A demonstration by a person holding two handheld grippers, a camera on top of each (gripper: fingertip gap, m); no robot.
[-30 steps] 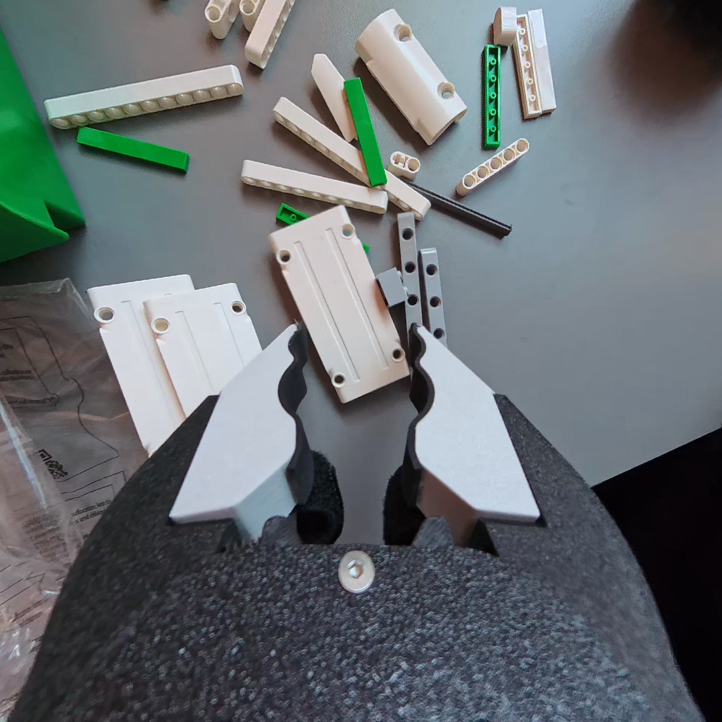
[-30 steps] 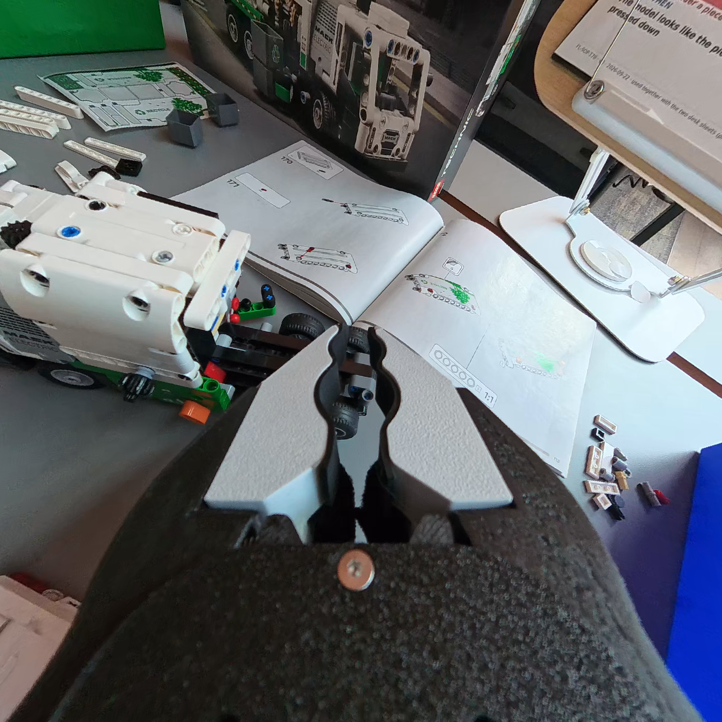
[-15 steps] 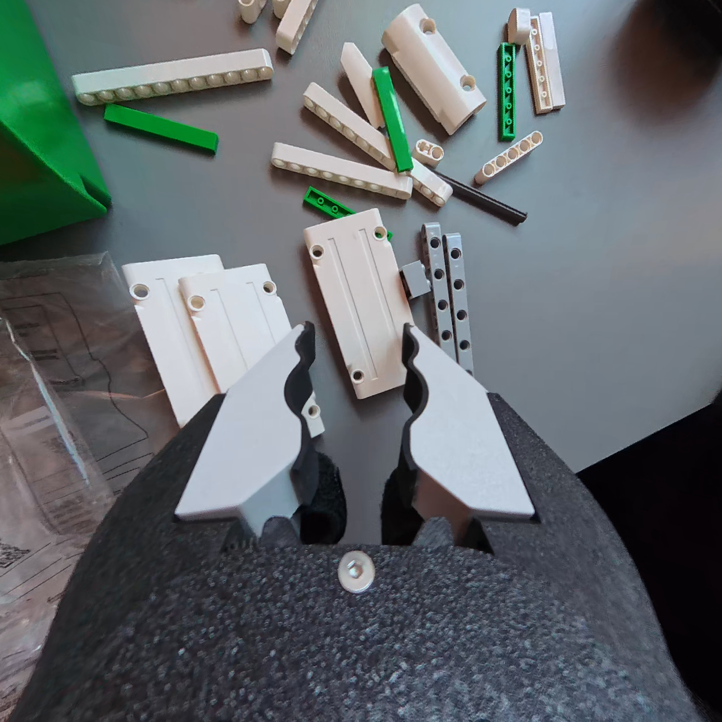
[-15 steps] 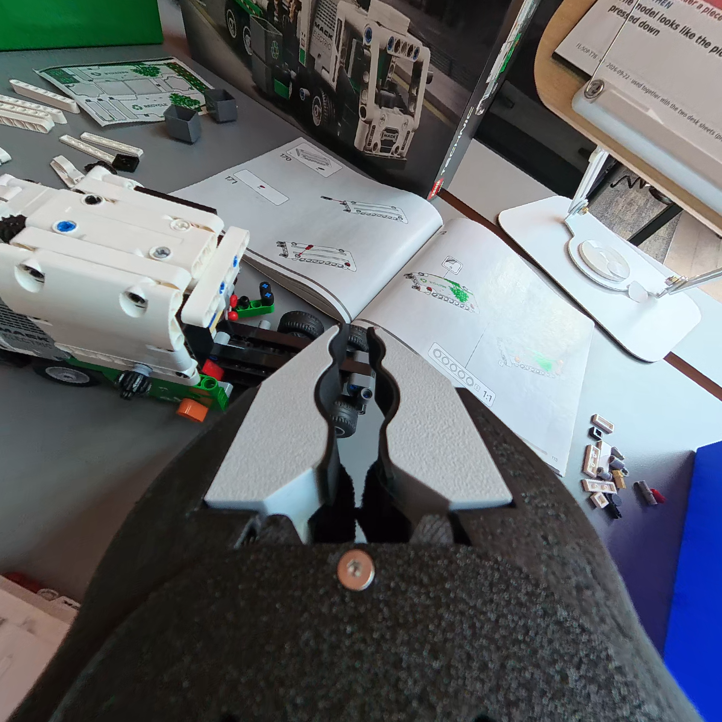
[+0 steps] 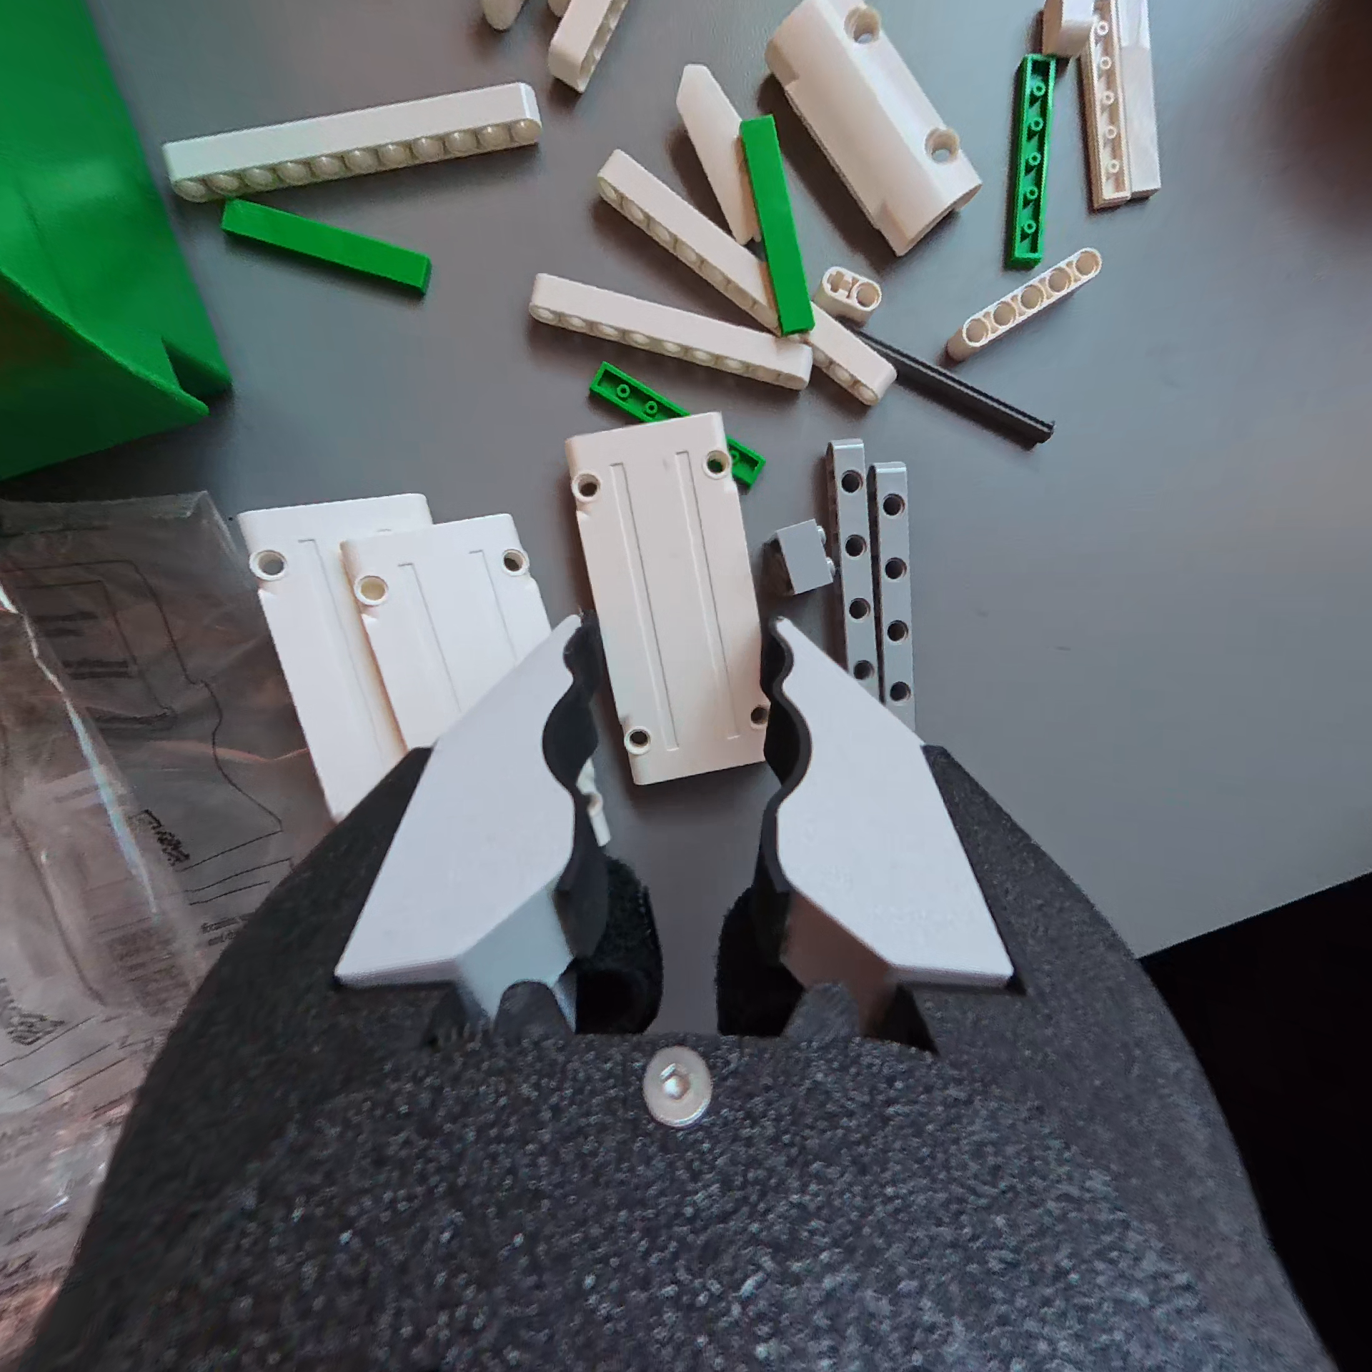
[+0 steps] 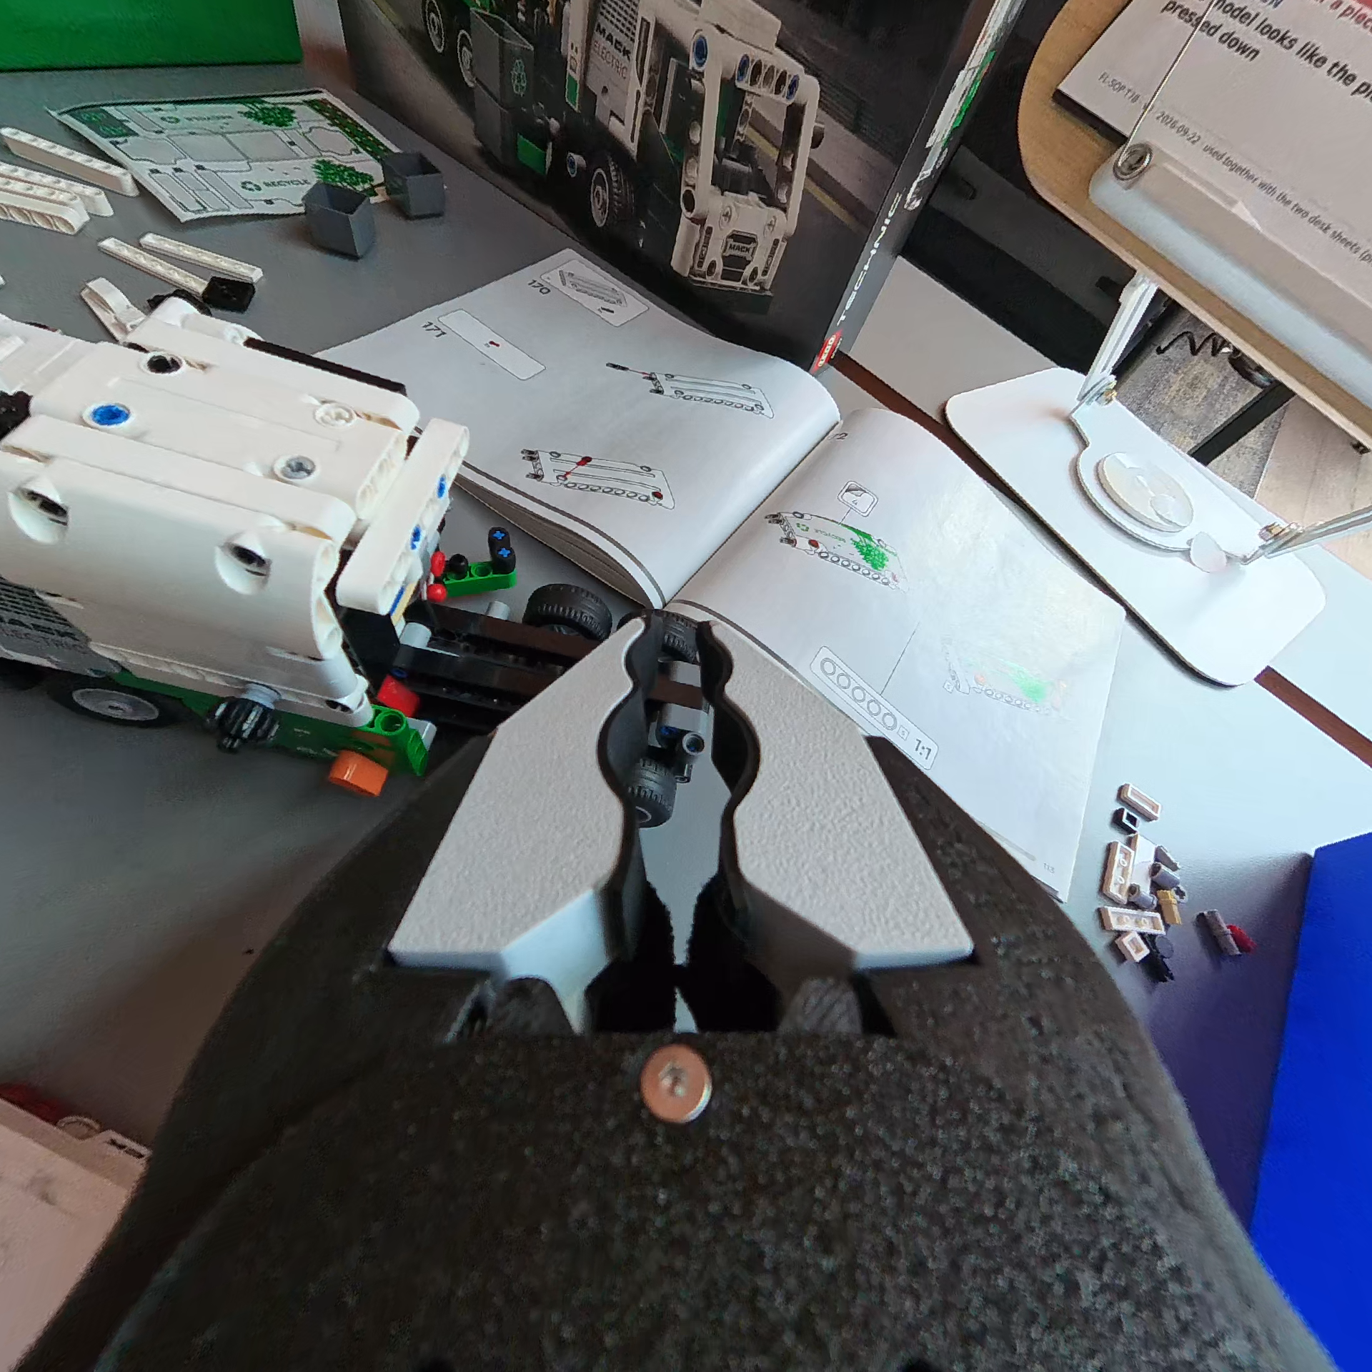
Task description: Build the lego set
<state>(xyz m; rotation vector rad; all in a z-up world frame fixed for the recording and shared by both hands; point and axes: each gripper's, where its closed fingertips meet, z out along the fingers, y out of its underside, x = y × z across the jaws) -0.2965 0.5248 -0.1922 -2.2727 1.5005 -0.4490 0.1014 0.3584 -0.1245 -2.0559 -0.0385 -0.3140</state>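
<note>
Since a second ago the left gripper has slid forward and a little left over the grey table, so the white ribbed panel that lay just ahead of its tips now reaches back between them. The jaws stand wide apart; the panel's near end lies flat on the table in the gap, and whether either pad touches its edges cannot be told. To the left of the gripper sit a crinkled clear plastic bag and two overlapping white panels; to its right, a small grey brick and two grey holed beams lie just beside the panel. Farther off are white beams and green strips. The right gripper has barely shifted. Its jaws are narrowly parted, with the black rear chassis of the white model truck seen through the slit; contact cannot be told. An open instruction booklet lies to the right of the truck, beyond the fingertips.
</note>
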